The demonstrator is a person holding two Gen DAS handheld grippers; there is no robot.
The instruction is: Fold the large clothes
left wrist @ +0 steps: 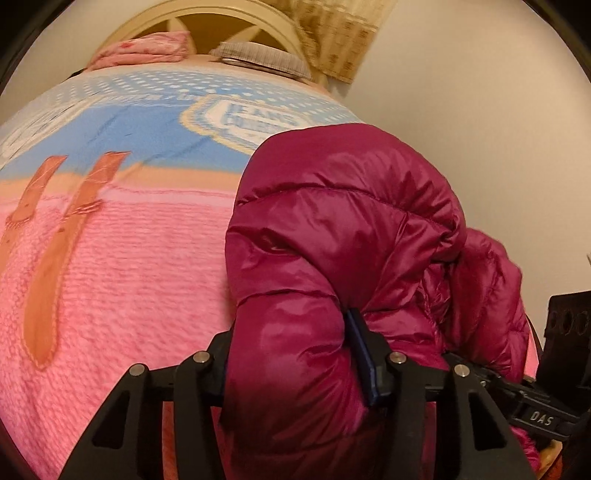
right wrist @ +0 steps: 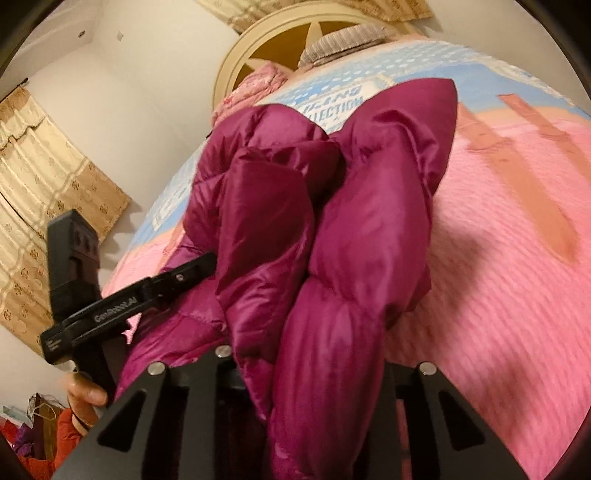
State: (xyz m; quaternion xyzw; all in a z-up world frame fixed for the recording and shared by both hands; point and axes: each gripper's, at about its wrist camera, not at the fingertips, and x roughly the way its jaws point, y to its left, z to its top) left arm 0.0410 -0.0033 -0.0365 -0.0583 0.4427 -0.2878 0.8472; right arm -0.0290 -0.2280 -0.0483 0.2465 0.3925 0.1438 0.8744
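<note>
Both grippers are clamped on the magenta puffer jacket (left wrist: 332,229), bunched at centre frame above the bed (left wrist: 110,277): the left gripper (left wrist: 295,373) and the right gripper (right wrist: 314,369). The slick, puffy fabric could slide from either grip, spoiling the fold.

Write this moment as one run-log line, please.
left gripper: shut on magenta puffer jacket | right gripper: shut on jacket | jacket above pink blanket

Bed (left wrist: 110,280) w/ pink, peach & blue printed blanket (left wrist: 140,122). At headboard (left wrist: 207,14) end: pink folded cloth (left wrist: 147,46) & grey striped pillow (left wrist: 266,57). Magenta puffer jacket (left wrist: 332,229) bunched up over blanket's near side.
</note>
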